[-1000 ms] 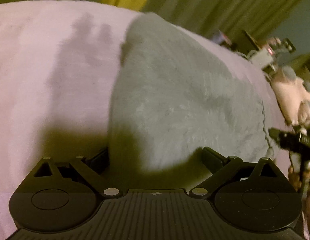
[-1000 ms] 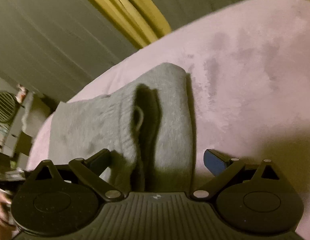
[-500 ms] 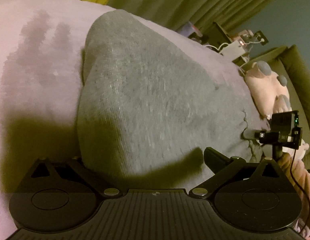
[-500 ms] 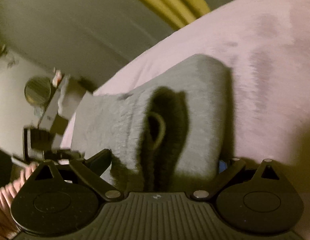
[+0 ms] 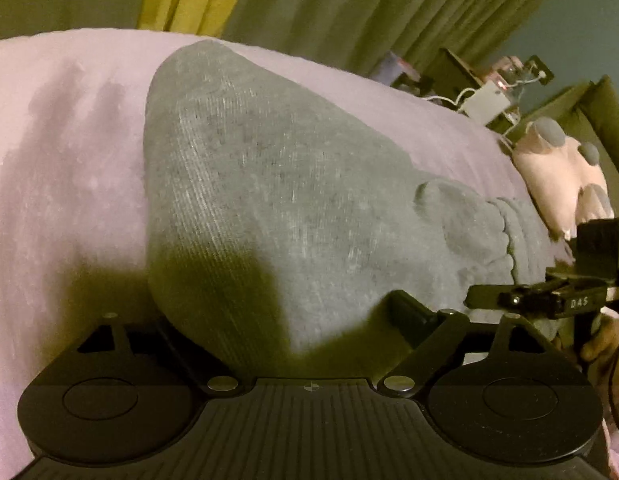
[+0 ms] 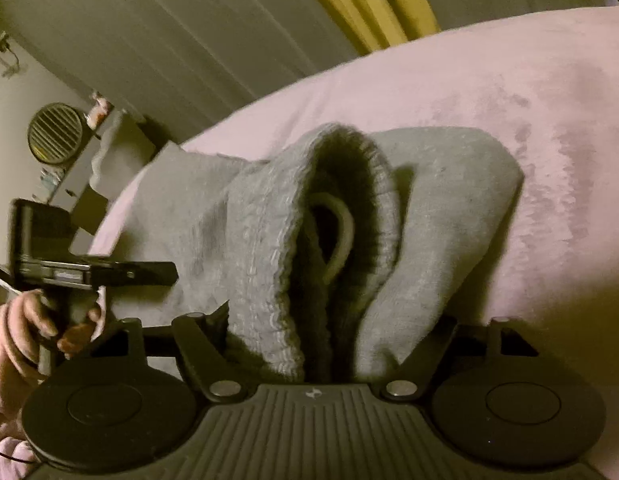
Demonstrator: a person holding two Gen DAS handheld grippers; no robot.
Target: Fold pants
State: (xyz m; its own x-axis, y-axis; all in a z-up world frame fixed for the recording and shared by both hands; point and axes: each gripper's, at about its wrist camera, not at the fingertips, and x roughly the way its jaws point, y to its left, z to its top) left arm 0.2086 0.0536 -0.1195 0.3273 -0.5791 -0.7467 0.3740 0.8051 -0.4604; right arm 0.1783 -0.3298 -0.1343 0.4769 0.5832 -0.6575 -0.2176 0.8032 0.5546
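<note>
Grey knit pants [image 5: 269, 184] lie on a pink bed cover [image 5: 61, 168]. My left gripper [image 5: 285, 320] is wide apart around the near edge of the pants; cloth lies between the fingers and hides the left one. In the right wrist view the ribbed waistband [image 6: 269, 248] with a drawstring loop [image 6: 341, 236] bulges up between the fingers of my right gripper [image 6: 333, 344], which stand close against the bunched cloth. The right gripper also shows in the left wrist view [image 5: 525, 298], and the left one in the right wrist view [image 6: 109, 270].
A pink plush toy [image 5: 561, 176] lies at the bed's far right. A nightstand with cables and a white box [image 5: 485, 104] stands behind it. Curtains [image 5: 349, 4] hang behind the bed. A round fan [image 6: 55, 132] stands at the left.
Both grippers have moved in over the pants' edge. The waistband has bunched up higher between the right fingers, which have closed in on it. The right gripper has come closer to the left one.
</note>
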